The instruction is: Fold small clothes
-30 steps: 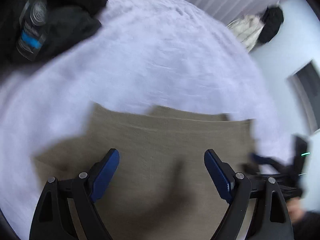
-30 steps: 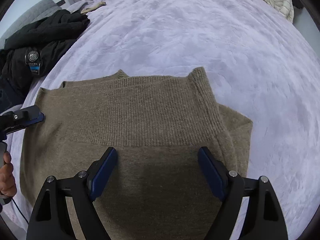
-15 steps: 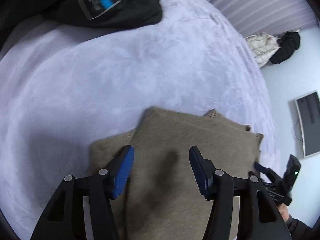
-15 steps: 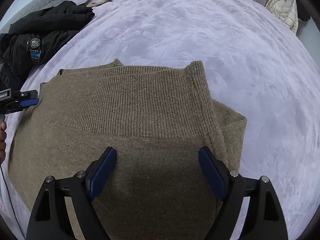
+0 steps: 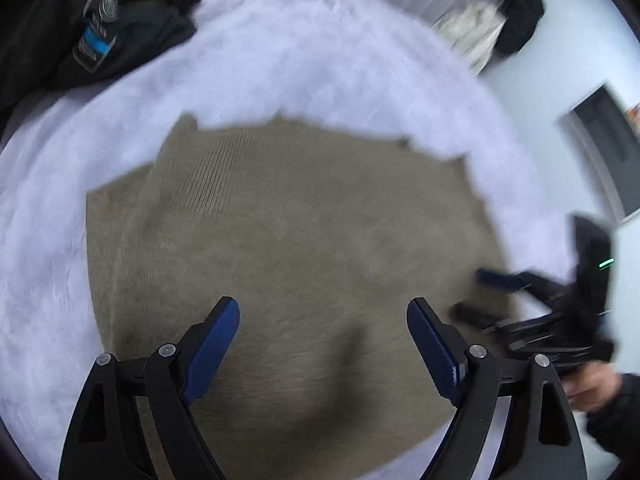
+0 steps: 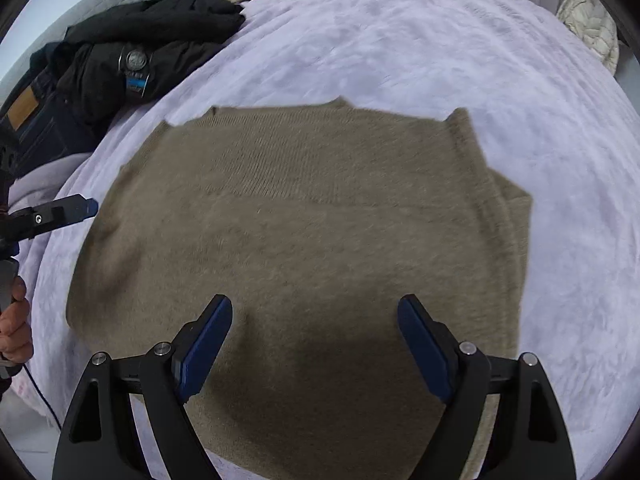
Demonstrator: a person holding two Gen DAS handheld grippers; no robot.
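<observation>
A brown knit sweater [image 5: 280, 220] lies folded and flat on the lilac bedspread [image 5: 300, 60]. My left gripper [image 5: 323, 308] hovers over its near part, jaws opening wide, with only the cloth below and nothing pinched. The view is blurred by motion. In the right wrist view the same sweater [image 6: 304, 208] shows its ribbed band at the far side and a folded layer at the right edge. My right gripper [image 6: 315, 304] is open above the sweater's near half, empty. At the left edge, a fingertip [image 6: 76, 209] of my left gripper shows beside the sweater.
A black jacket [image 6: 140, 52] and dark jeans [image 6: 36, 120] are piled at the far left of the bed. A cream quilted coat [image 6: 588, 28] lies at the far right. The person's hand [image 6: 14, 328] holds the left gripper's handle. A dark screen [image 5: 604, 148] hangs on the wall.
The left gripper's jaws narrowed over the sweater's left edge, then spread wide again as it swung back over the middle. The right gripper drew back slightly, so more sweater shows.
</observation>
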